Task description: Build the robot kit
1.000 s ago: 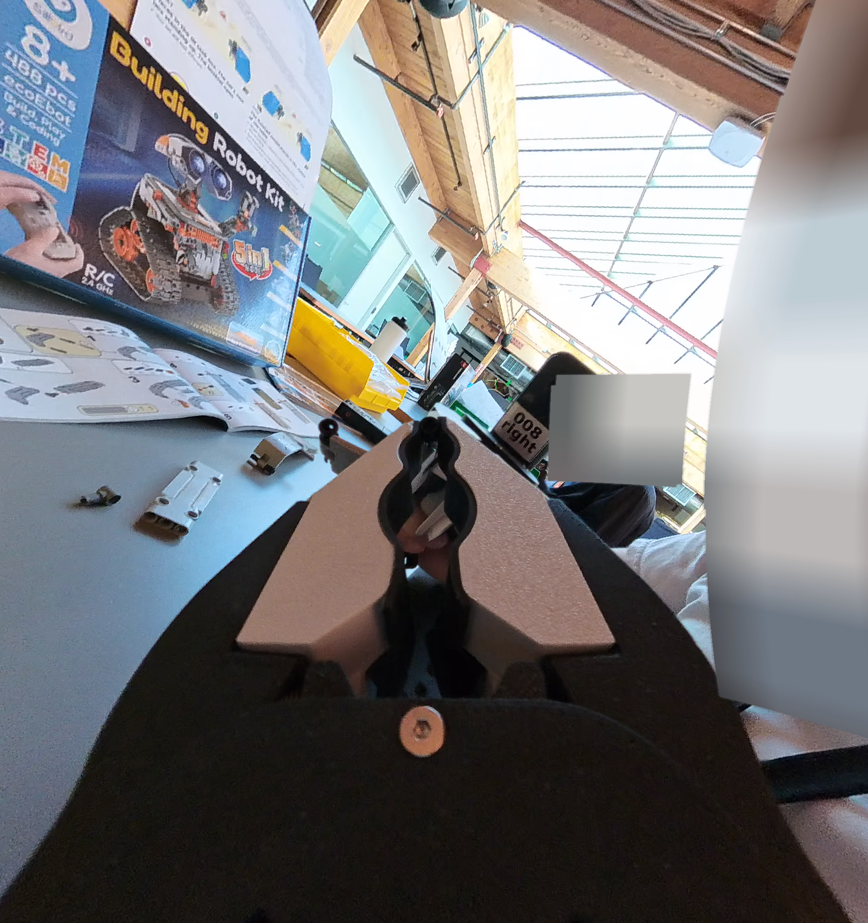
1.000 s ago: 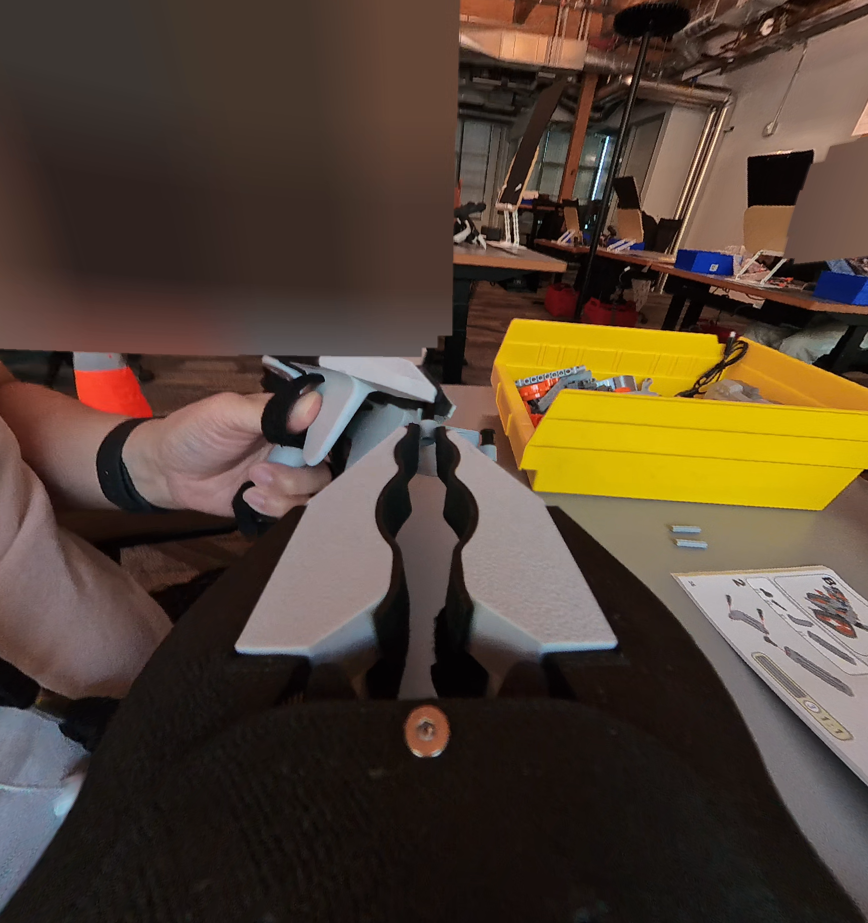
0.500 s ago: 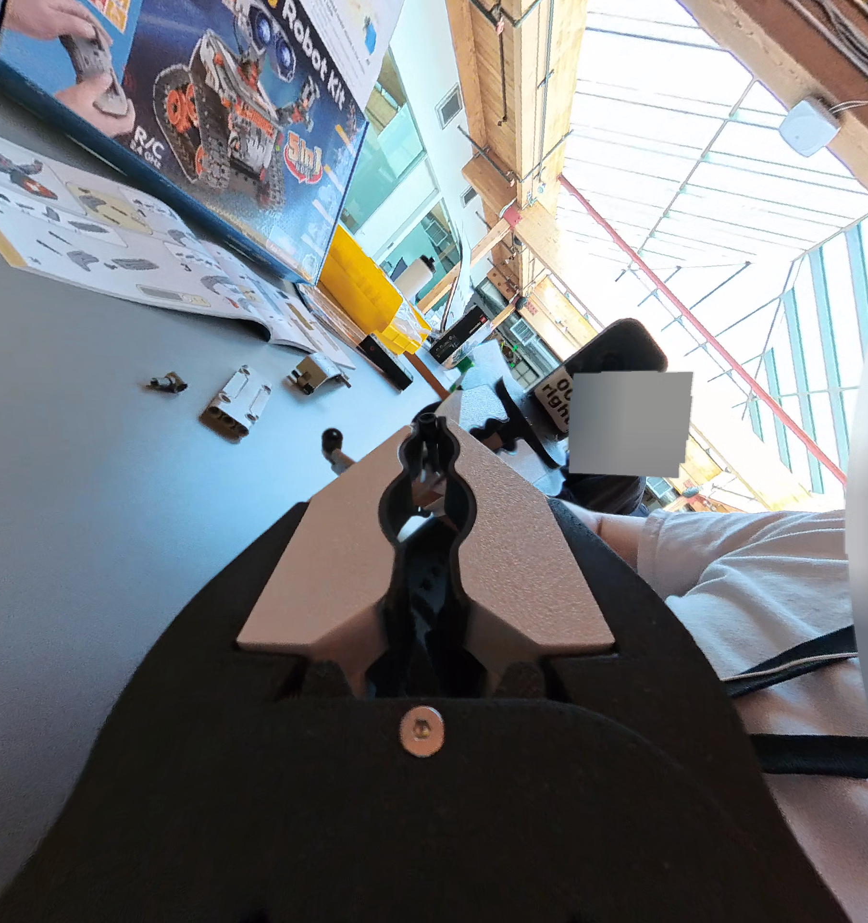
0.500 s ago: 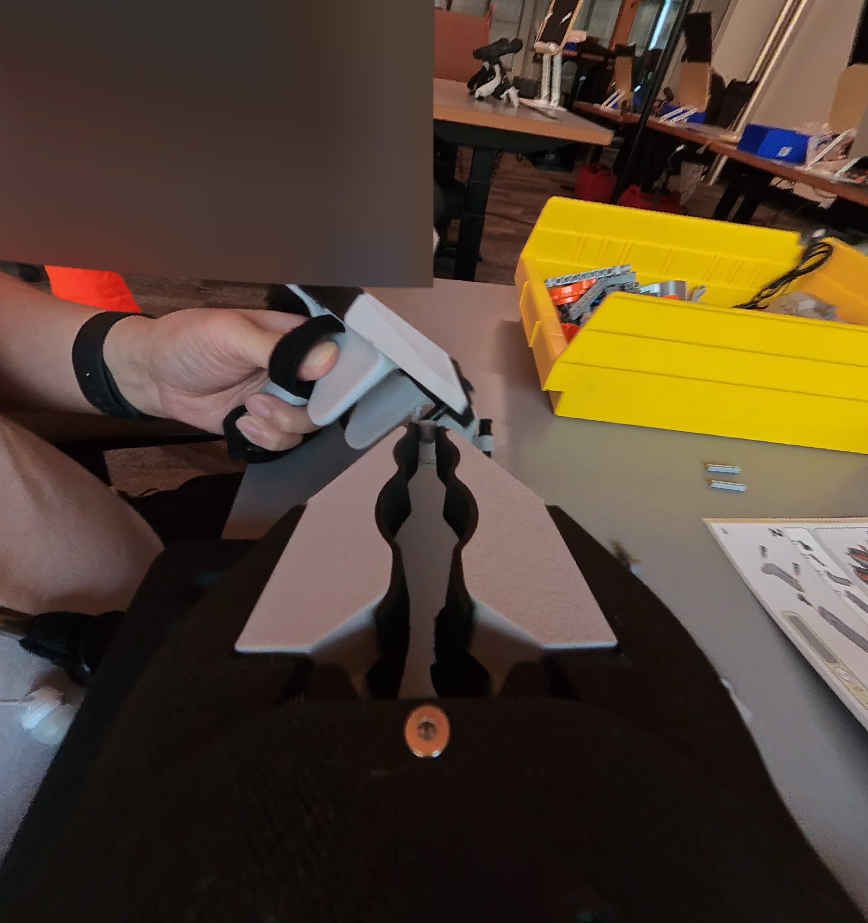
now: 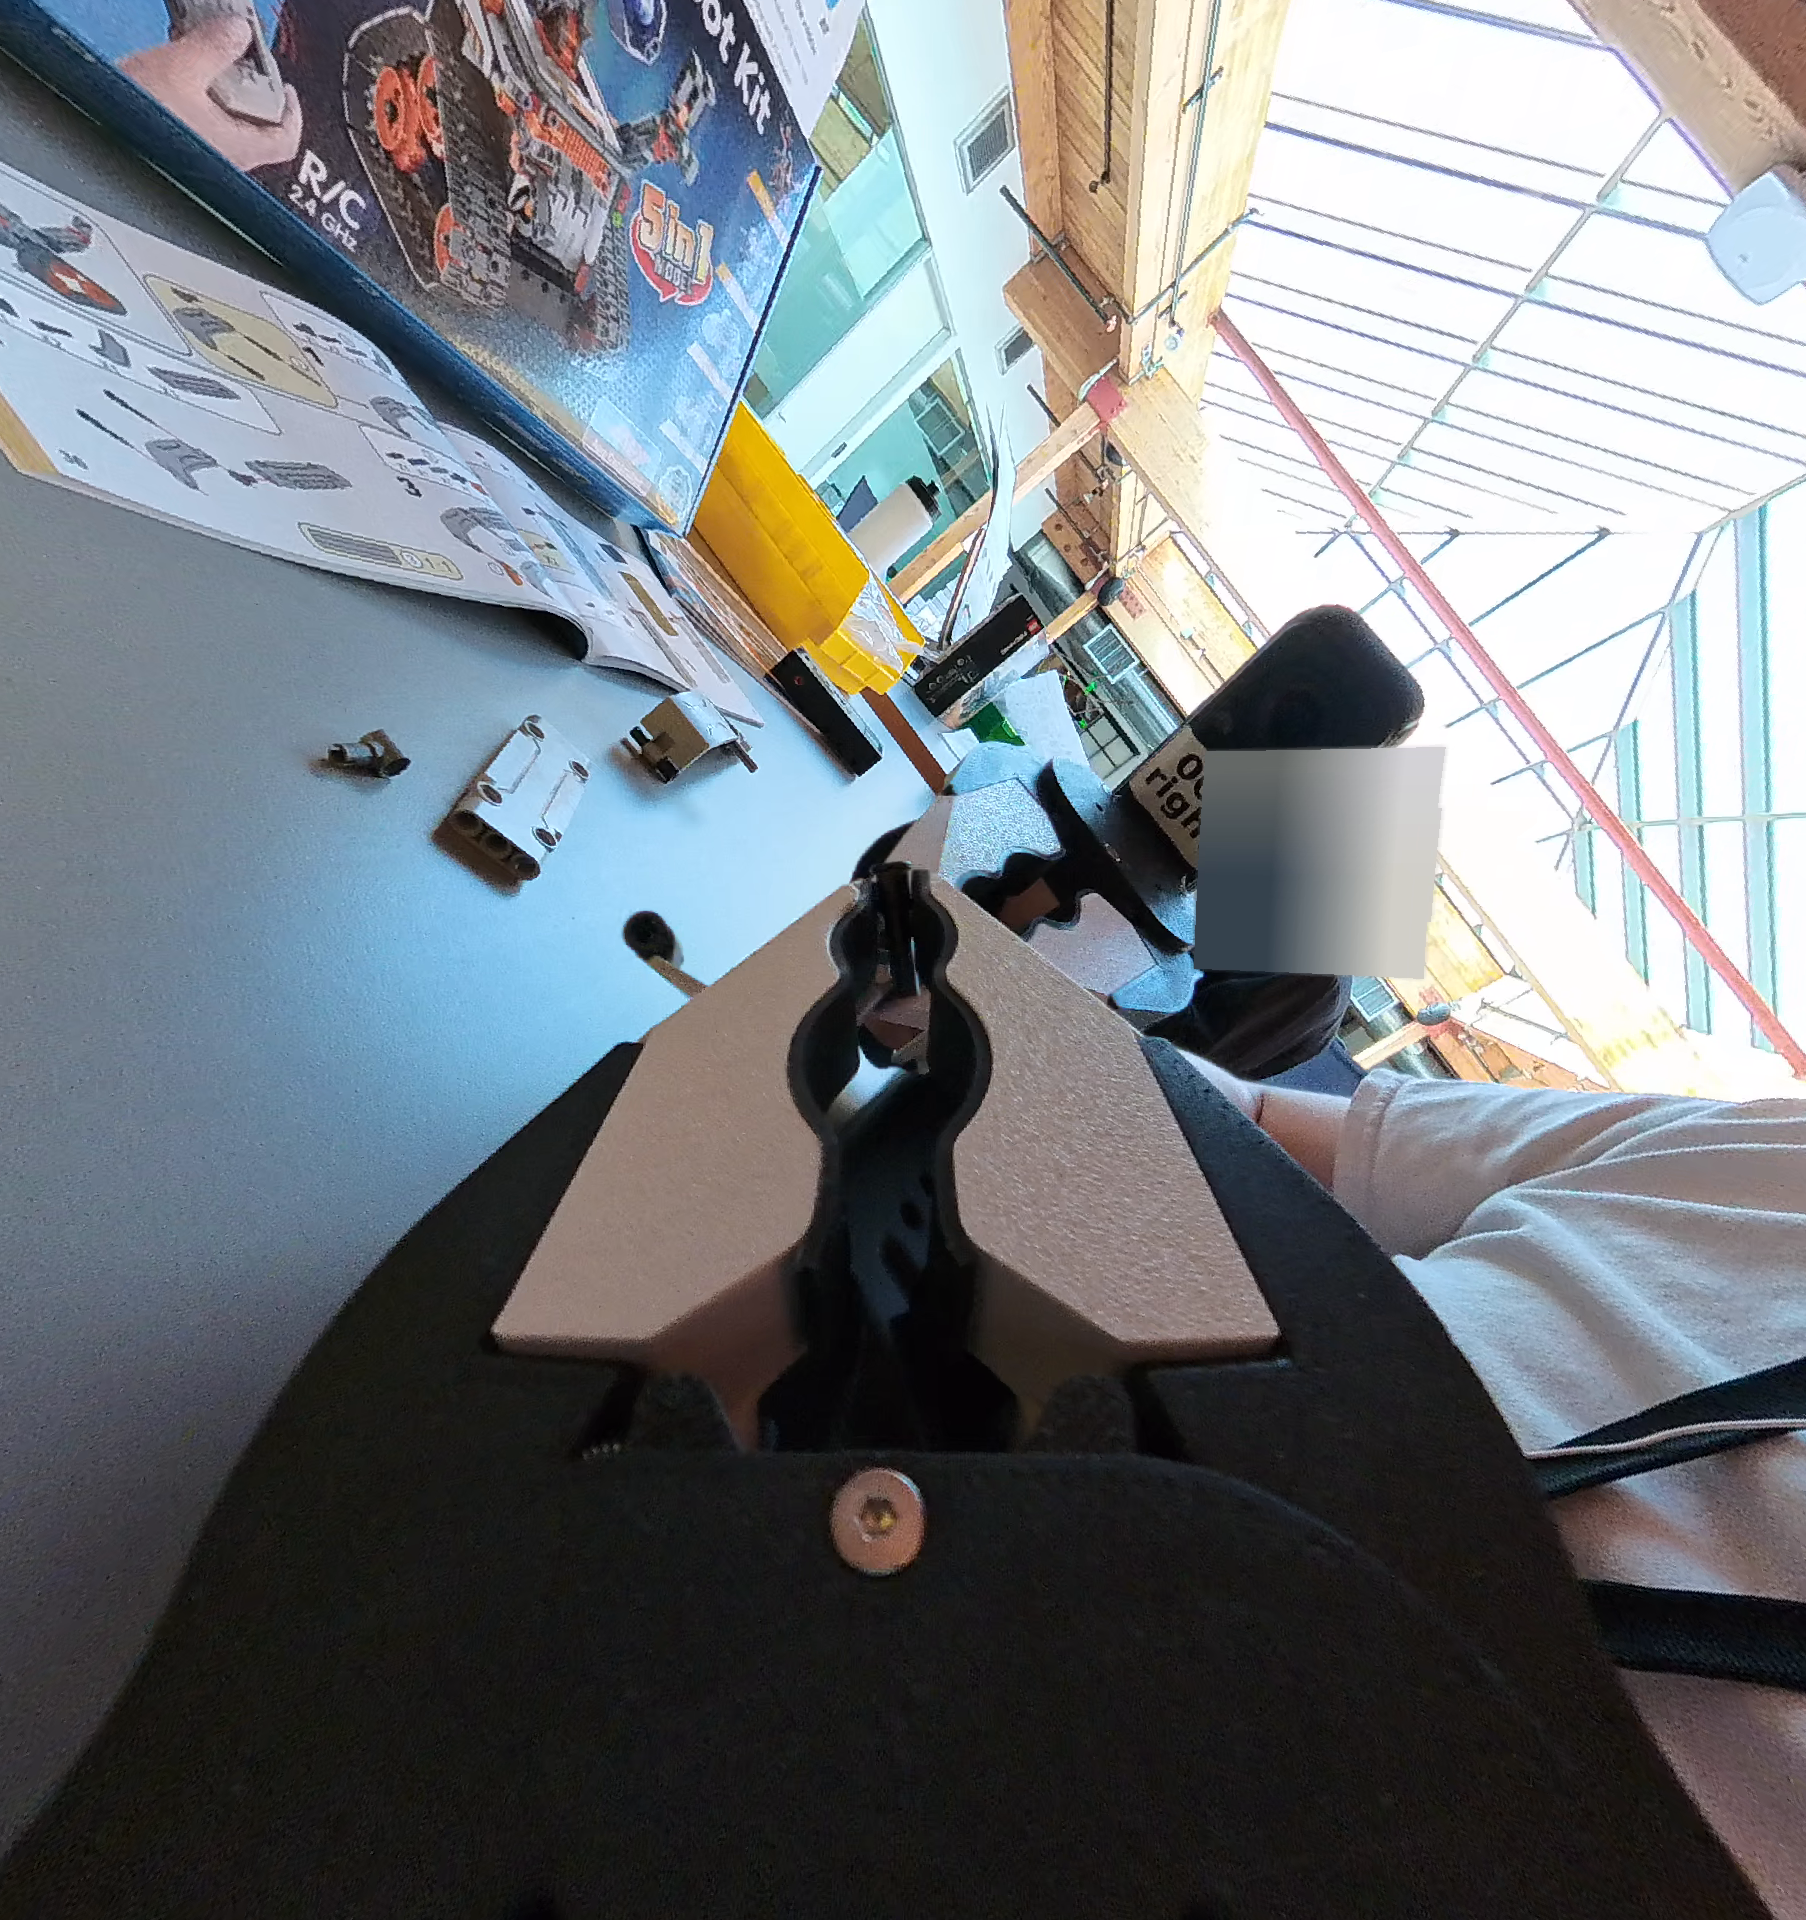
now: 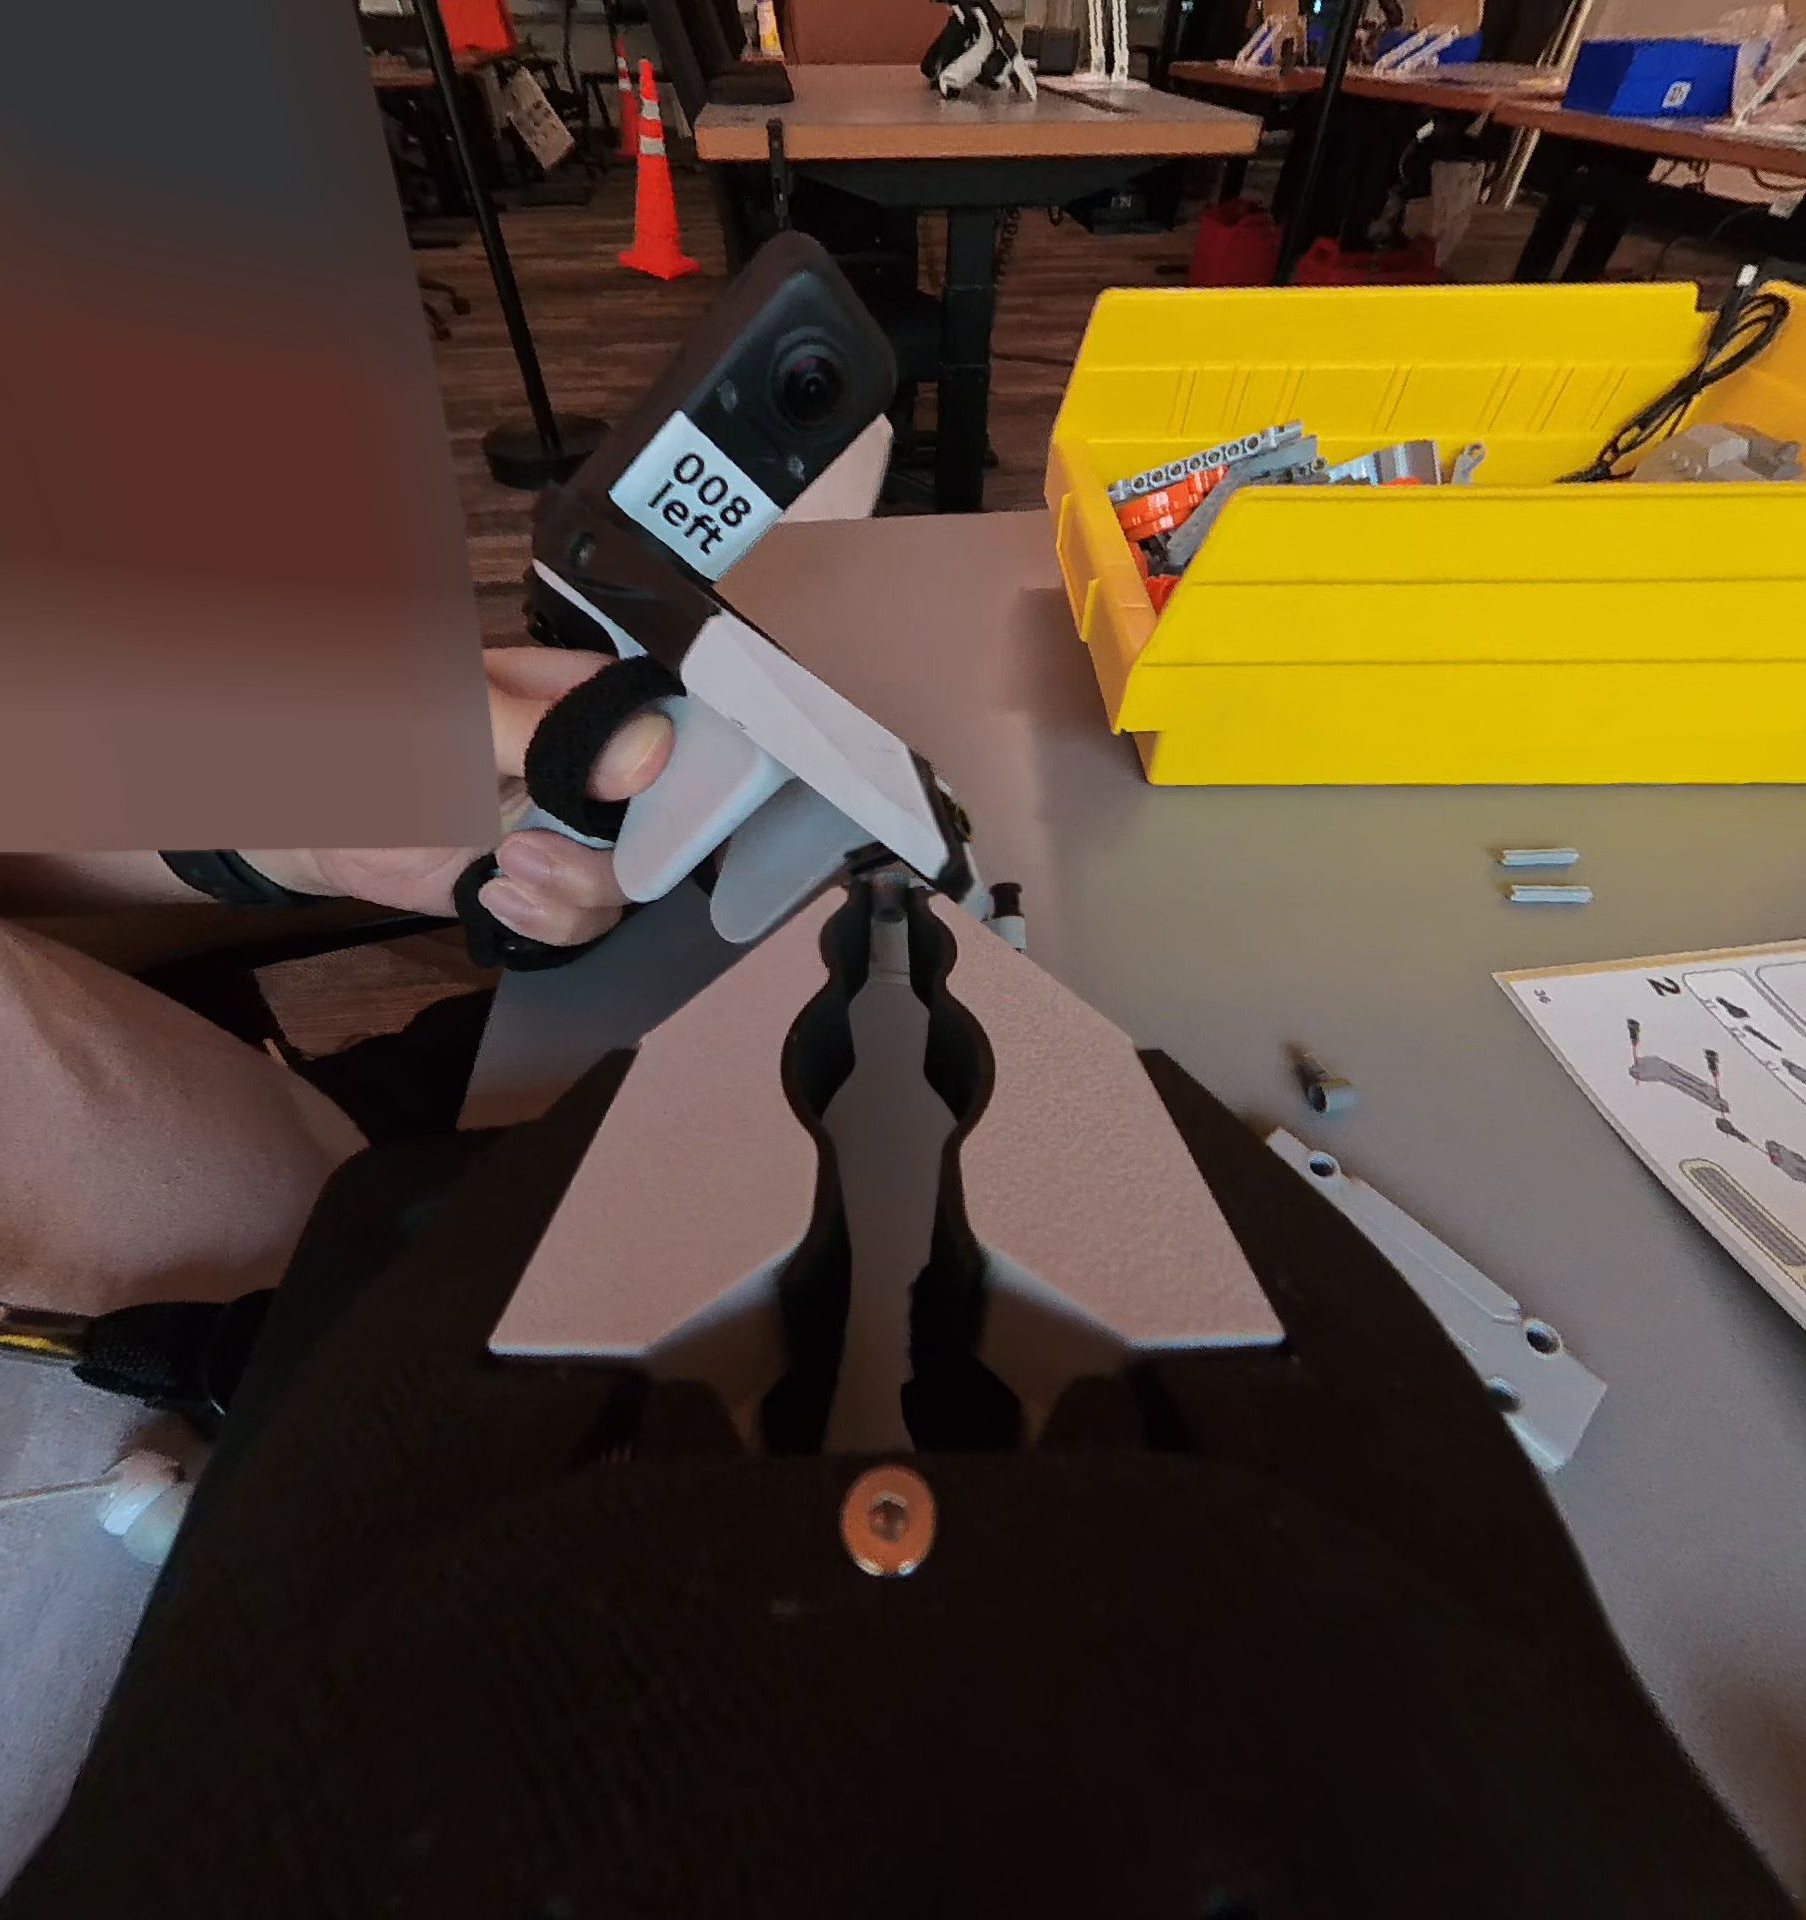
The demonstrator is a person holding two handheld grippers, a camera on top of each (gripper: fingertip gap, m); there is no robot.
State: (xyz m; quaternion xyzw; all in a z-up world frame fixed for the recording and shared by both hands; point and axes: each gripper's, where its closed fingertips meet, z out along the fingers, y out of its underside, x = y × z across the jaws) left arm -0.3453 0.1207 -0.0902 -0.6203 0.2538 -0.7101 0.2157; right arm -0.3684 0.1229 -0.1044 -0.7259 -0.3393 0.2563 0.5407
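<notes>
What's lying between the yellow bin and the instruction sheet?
Two small grey pins, side by side, lie between the yellow bin and the instruction sheet; the right wrist view shows them.

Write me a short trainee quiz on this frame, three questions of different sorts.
1. True or false: the yellow bin is empty.
2. What is pinched at the tips of the left gripper fingers? A. a black pin B. a cable C. a page
3. How many grey rods lie side by side between the bin and the booklet?
Key: 1 false, it holds grey and orange parts; 2 A; 3 two.
</notes>
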